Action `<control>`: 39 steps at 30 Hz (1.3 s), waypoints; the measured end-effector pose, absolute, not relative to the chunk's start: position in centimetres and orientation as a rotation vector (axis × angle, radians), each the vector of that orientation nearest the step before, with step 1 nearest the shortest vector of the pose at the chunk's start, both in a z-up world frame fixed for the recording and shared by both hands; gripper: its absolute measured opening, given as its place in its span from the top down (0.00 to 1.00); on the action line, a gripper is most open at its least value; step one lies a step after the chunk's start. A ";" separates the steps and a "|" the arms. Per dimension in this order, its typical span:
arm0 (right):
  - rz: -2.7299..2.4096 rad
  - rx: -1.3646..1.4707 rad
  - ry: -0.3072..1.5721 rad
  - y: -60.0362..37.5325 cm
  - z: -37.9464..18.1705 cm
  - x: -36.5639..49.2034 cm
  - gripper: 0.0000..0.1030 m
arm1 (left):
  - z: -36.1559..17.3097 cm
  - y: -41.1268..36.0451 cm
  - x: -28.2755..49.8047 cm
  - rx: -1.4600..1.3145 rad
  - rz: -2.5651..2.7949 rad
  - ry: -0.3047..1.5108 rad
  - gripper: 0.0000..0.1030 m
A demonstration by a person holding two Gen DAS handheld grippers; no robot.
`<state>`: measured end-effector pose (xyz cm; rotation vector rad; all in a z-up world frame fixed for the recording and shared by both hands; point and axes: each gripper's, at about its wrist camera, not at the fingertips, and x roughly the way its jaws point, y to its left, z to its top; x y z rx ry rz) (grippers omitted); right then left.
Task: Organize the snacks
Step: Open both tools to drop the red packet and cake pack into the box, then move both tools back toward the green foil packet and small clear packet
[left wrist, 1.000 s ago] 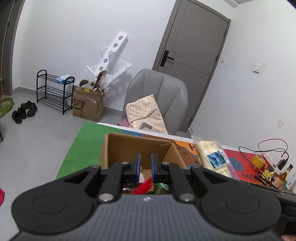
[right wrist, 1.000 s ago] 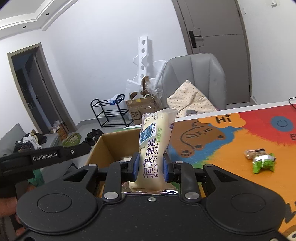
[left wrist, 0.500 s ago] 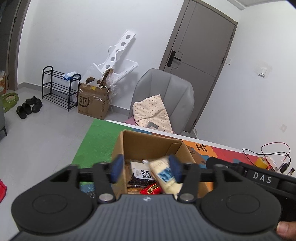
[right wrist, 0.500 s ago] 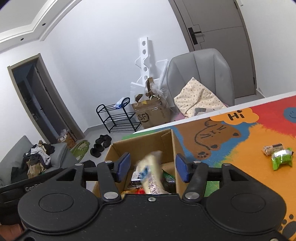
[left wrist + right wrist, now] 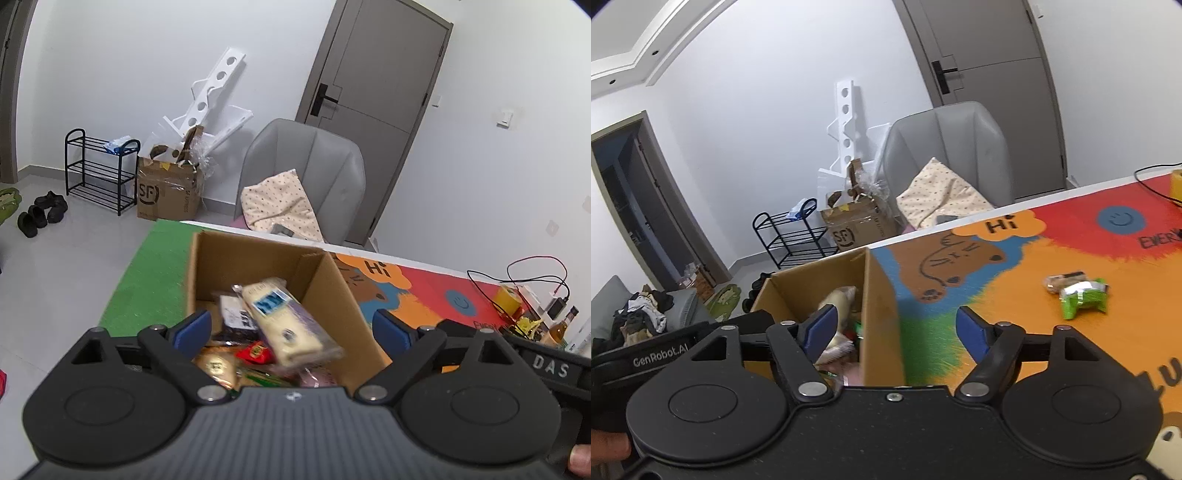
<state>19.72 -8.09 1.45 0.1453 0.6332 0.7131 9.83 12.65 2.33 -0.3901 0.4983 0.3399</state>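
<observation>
An open cardboard box [image 5: 325, 288] stands on the colourful table mat and holds several snack packs. A pale cake pack [image 5: 288, 321] lies on top of them; it also shows in the right wrist view [image 5: 836, 301]. My left gripper [image 5: 291, 326] is open and empty, just above the box's near side. My right gripper [image 5: 894, 325] is open and empty over the box's right wall [image 5: 879, 317]. A green snack pack [image 5: 1084, 297] and a small brown one [image 5: 1062, 280] lie on the orange part of the mat [image 5: 997, 295] to the right.
A grey chair [image 5: 310, 173] with a dotted cushion stands behind the table. Cables, a yellow tape roll [image 5: 511, 295] and a bottle [image 5: 561, 325] sit at the table's far right. An SF carton [image 5: 166, 192] and a shoe rack [image 5: 98, 170] stand on the floor.
My right gripper opened and let go of the cake pack, which dropped into the box. My left gripper opened wide. The right gripper has shifted right, over the box wall.
</observation>
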 end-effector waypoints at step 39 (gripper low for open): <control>0.483 0.257 0.625 -23.5 -0.8 21.9 0.00 | 1.8 0.2 15.5 -0.293 0.162 0.563 0.03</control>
